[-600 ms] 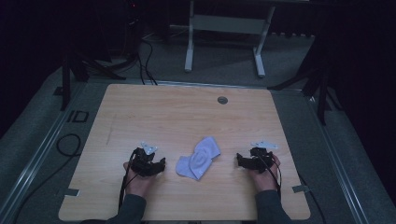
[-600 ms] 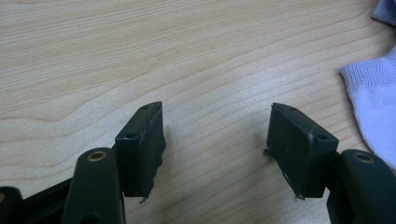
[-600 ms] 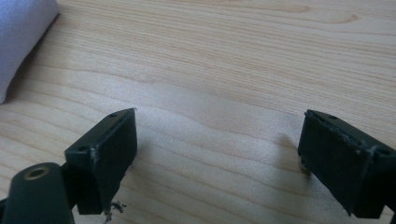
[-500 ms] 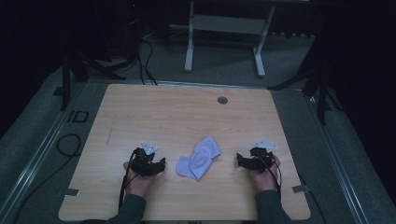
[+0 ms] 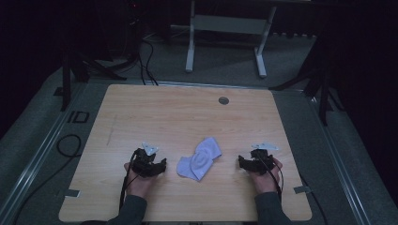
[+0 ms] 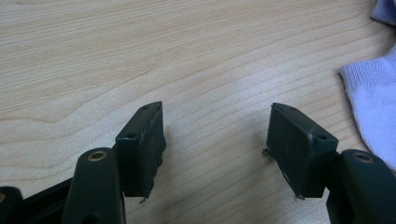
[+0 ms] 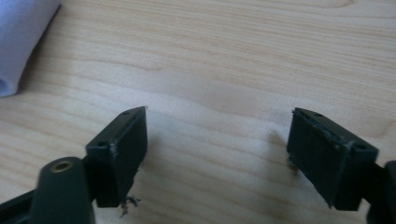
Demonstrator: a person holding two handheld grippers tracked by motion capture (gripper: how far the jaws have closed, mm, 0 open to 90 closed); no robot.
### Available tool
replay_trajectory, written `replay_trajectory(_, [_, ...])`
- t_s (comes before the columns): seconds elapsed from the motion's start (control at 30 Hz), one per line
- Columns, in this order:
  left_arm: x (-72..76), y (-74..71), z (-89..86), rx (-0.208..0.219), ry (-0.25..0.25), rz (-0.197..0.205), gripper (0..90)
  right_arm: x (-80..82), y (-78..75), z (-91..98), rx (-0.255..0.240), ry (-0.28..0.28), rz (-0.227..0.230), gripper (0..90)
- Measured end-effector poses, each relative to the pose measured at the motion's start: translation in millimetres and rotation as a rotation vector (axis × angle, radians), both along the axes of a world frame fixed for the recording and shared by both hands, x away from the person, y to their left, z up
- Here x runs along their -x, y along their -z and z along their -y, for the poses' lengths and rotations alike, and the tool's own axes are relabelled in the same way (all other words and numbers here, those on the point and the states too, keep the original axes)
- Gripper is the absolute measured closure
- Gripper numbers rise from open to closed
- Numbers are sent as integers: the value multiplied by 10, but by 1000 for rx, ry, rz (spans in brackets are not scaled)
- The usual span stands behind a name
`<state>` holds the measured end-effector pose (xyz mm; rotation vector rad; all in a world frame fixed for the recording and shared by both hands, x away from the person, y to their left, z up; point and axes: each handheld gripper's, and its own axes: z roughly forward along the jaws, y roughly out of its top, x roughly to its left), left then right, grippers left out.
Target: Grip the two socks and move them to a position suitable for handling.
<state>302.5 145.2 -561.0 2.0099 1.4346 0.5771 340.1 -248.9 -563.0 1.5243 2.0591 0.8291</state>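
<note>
From the high view, a pale lavender sock lies crumpled on the wooden table, near the front edge, between the two hands. The left gripper rests on the table to the left of the sock, and the right gripper to the right of it; both are near the sock without touching it. The high view also shows a small round grommet near the far edge. The left gripper view shows its jaws wide apart over bare wood, with the sock's edge at the right. In the right gripper view the jaws also stand apart with nothing between them, and the sock appears at the upper left corner.
</note>
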Motion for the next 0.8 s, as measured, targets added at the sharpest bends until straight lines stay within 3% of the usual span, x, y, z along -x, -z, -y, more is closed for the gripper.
replay_trajectory(0.07, [1, 0, 0, 0, 0, 0, 369, 11, -16, -3, 3, -7, -11, 264])
replay_trajectory(0.17, [1, 0, 0, 0, 0, 0, 369, 45, -55, -15, 7, -31, -16, 472])
replay_trajectory(0.23, [1, 1, 1, 0, -1, 1, 370, 64, -64, -25, 7, -42, -17, 557])
replay_trajectory(0.4, [0, 1, 3, 1, -2, 2, 373, 114, -99, -66, -5, -85, -4, 650])
replay_trajectory(0.63, [7, -5, 8, 2, -4, 4, 426, 204, -165, -141, -34, -152, 1, 882])
replay_trajectory(0.8, [15, -15, 17, 4, 11, 5, 519, 261, -216, -235, -32, -197, 11, 898])
